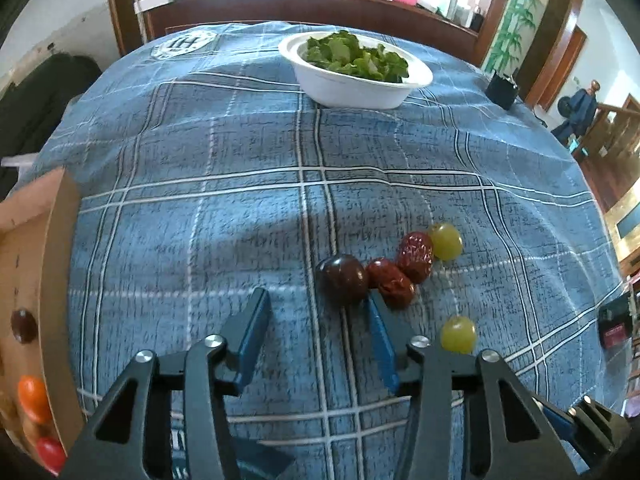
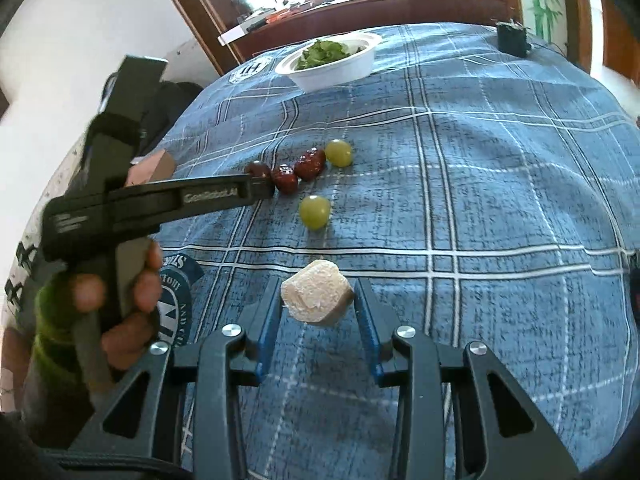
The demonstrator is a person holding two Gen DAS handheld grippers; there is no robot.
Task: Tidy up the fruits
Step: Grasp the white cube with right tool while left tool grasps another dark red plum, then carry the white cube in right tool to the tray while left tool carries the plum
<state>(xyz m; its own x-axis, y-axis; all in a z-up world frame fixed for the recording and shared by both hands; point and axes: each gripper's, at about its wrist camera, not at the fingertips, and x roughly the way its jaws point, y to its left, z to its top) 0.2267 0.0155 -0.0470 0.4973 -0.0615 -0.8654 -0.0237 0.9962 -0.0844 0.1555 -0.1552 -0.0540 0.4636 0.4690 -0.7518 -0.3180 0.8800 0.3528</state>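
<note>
Plum, two dates and a grape lie in a row before the bowl.

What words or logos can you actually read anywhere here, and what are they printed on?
"H": big letter in the round white crest on the blue plaid tablecloth; the ring lettering is too small.
"GenRobot.AI": on the left gripper's arm, slightly blurred.
Second crest near the hand: partly hidden and upside down, unreadable.

Two green grapes, two red dates, one dark plum, one bowl, maybe three fruits in box.
</note>
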